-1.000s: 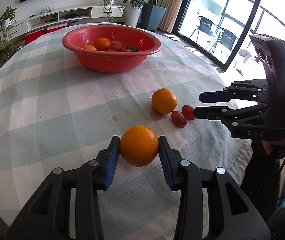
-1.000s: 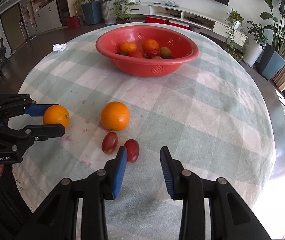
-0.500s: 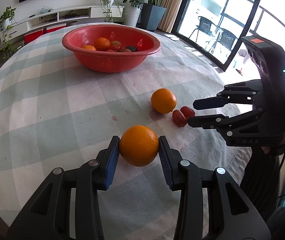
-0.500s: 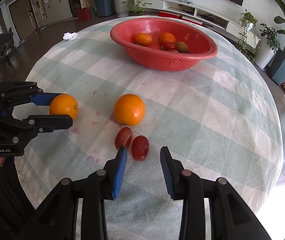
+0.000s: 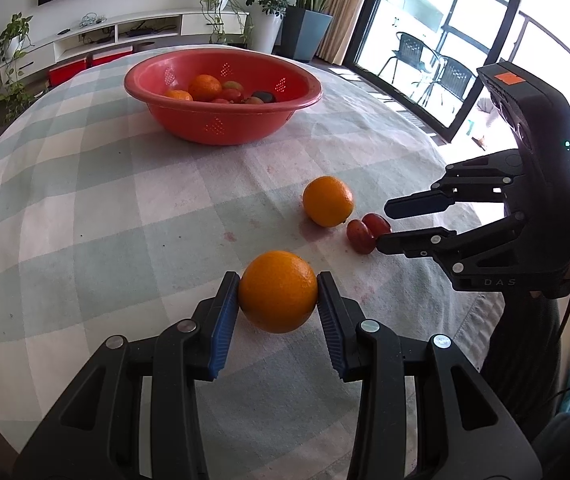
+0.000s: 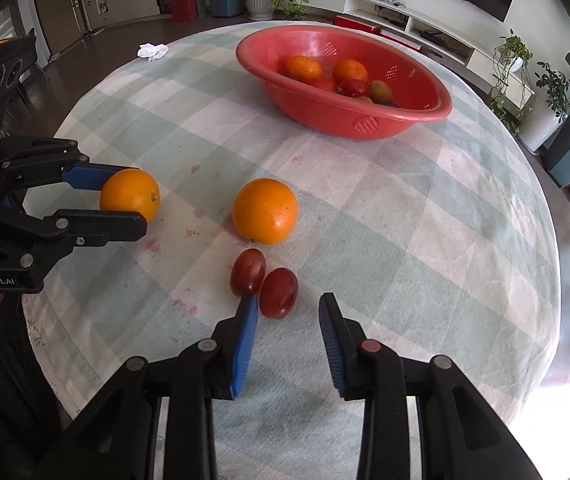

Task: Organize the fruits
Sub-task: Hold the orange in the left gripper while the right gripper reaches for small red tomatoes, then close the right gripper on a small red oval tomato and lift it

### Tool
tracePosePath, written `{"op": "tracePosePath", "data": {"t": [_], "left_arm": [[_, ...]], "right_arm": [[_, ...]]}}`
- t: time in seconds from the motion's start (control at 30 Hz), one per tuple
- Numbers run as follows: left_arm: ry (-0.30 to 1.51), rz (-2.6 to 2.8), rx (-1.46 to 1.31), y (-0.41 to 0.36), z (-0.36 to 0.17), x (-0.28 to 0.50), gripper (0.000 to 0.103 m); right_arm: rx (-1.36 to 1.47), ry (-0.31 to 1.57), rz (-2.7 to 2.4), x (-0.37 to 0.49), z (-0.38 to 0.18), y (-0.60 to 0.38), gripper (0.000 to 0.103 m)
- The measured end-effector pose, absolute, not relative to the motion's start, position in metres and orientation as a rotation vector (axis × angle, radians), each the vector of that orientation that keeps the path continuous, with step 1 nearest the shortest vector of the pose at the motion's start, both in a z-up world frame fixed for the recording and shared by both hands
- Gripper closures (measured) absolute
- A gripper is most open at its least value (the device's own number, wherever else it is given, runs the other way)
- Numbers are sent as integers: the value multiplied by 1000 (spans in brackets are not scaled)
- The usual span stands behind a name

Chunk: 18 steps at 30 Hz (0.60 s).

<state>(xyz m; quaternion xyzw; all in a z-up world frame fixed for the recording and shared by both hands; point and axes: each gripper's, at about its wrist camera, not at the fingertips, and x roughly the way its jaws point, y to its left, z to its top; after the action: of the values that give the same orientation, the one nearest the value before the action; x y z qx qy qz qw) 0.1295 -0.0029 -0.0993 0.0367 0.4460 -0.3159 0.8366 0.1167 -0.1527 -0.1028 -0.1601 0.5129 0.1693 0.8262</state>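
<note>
In the left wrist view, the left tool (image 5: 278, 294) at bottom centre was clenched on an orange (image 5: 278, 291), both blue pads against its sides. The red basket (image 5: 221, 128), already holding fruit, sat at upper centre on the checked worktop (image 5: 85, 208). The step in hand looked like gathering the loose fruit; this orange next needed lifting and carrying up-frame to the basket. At right, the right tool (image 5: 385, 226) bore the letters "DAS".

In the right wrist view, the right tool (image 6: 287, 312) at bottom centre stood released and empty, its left pad just beside two red tomatoes (image 6: 264, 282) lying below a second orange (image 6: 265, 211). It would need to straddle one tomato, then clench. At left, the left tool read "GenRobot.AI".
</note>
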Motion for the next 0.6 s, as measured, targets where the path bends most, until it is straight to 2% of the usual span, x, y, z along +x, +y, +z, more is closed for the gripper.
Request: {"op": "tracePosePath", "data": {"t": [0.6], "left_arm": [[945,-666,72,-2,-101,130,66]], "right_arm": [[-413,1100,357,124,-105,-159,67]]}}
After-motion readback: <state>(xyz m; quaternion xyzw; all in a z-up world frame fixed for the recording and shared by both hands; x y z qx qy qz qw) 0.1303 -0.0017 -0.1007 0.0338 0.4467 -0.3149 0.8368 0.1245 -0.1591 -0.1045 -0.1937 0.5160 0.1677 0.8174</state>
